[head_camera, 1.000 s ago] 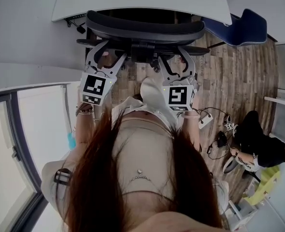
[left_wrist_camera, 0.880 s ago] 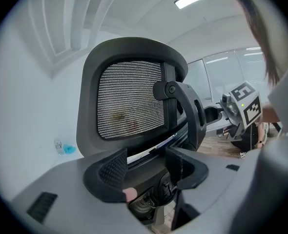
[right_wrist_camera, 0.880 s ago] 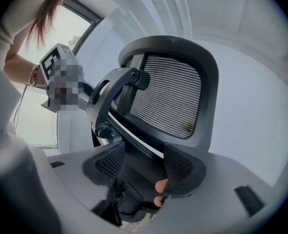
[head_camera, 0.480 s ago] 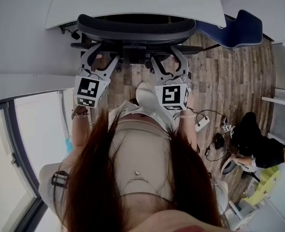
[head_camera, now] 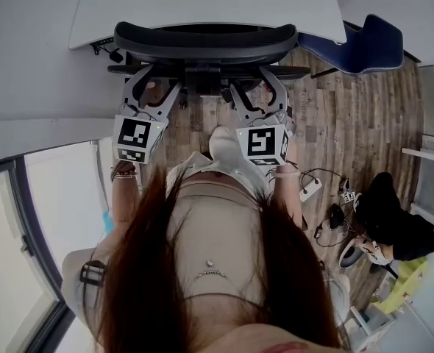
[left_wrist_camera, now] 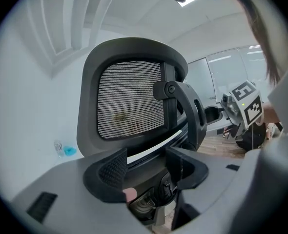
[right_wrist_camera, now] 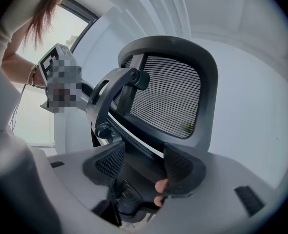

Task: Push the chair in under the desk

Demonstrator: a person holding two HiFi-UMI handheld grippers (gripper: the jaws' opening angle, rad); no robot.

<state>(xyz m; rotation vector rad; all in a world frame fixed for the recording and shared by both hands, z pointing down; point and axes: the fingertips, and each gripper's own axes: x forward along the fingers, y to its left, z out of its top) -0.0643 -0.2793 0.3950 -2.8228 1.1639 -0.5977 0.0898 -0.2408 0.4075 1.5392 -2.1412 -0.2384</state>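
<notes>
Two grippers, one to each side of the chair's central spine, and both sit about equally close to it: my left gripper and my right gripper point straight ahead at the lower back frame of the chair, which lies directly in front of me. The backrest's long axis runs left to right, parallel to the near edge of the white bench, so the push has to go squarely forward, away from my body. I judge that even pressure from both sides would keep the chair from swivelling. In the left gripper view my left gripper has its jaws spread apart, clamped on nothing, with the dark frame below the mesh back just ahead of them. In the right gripper view my right gripper is likewise spread and gripping nothing, facing the same frame. From the head view the top of the backrest already meets the bench edge and the seat is out of sight beneath it, so I take the chair to be nearly home. I can read no brand or label; the only print is the square markers on the cubes
</notes>
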